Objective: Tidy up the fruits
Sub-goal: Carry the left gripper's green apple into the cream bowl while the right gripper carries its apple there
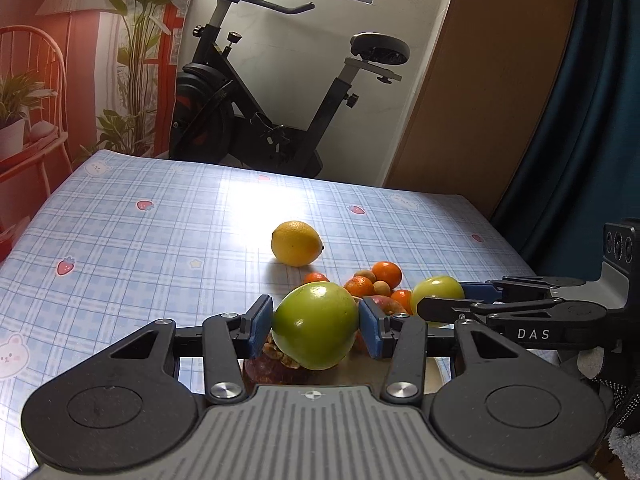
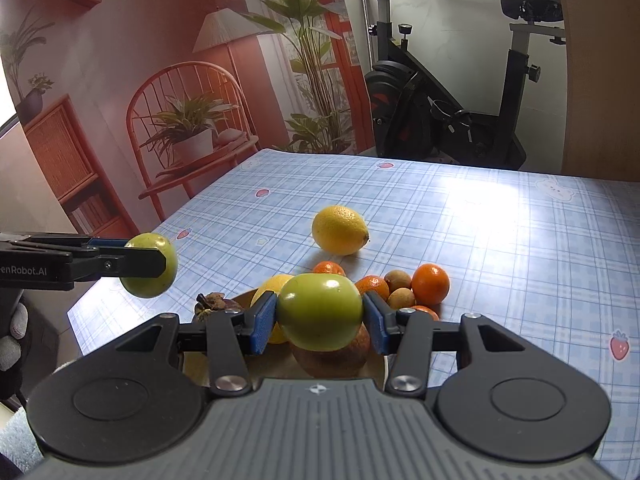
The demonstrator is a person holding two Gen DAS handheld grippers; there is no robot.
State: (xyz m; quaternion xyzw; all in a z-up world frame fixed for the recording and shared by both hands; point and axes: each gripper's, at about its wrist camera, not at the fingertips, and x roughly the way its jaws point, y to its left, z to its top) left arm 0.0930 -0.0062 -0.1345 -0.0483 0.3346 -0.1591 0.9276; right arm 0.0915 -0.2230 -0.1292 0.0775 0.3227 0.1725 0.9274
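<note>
Left claw (image 1: 316, 322) pinches a round green apple (image 1: 316, 326) between blue pads above the fruit pile; right claw (image 2: 320, 316) pinches another round green apple (image 2: 320, 312). Beyond, a yellow lemon (image 1: 297, 243) lies on the blue checked surface (image 1: 160, 220). Only the right view shows the pale plate (image 2: 378, 368) below.

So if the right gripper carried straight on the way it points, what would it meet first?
Probably the cluster of small oranges just beyond the green fruit that the right gripper holds; the lemon lies farther along. Depth is unclear in this fisheye view.
</note>
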